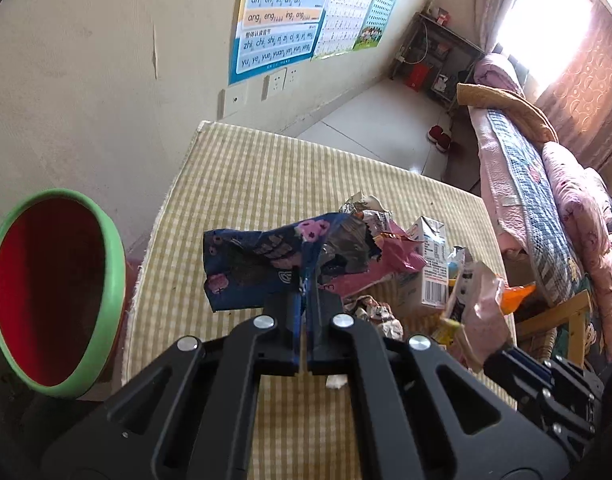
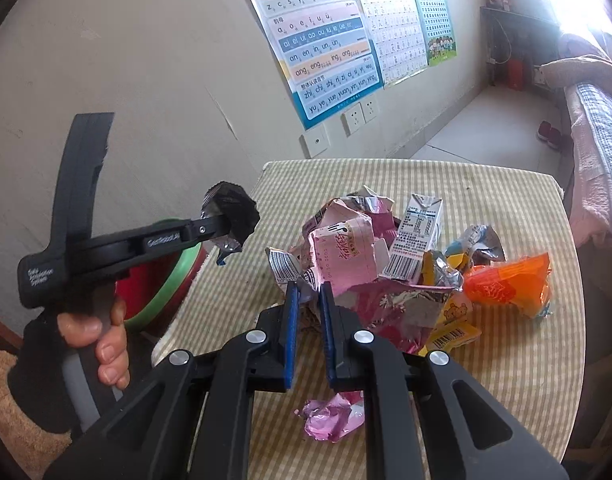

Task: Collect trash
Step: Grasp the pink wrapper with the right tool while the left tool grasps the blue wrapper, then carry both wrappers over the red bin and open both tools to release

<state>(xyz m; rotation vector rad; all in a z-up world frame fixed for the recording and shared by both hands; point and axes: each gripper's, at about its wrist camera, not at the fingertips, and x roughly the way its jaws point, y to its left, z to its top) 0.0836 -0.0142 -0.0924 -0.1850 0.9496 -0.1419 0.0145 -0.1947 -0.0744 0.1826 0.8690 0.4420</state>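
Observation:
My left gripper (image 1: 307,280) is shut on a dark blue wrapper with pink flowers (image 1: 258,264) and holds it above the table, right of the bin (image 1: 54,300), which has a green rim and red inside. In the right wrist view the left gripper (image 2: 222,228) holds the wrapper (image 2: 232,216) over the bin (image 2: 174,280). My right gripper (image 2: 308,292) has a narrow gap between its jaws and is empty, at the near edge of the trash pile (image 2: 386,264): pink wrappers, a milk carton (image 2: 416,232), an orange bag (image 2: 510,284).
The table has a yellow checked cloth (image 1: 246,184) and stands against a wall with posters (image 2: 326,40). A pink foil scrap (image 2: 334,420) lies under my right gripper. A bed (image 1: 546,200) stands to the right.

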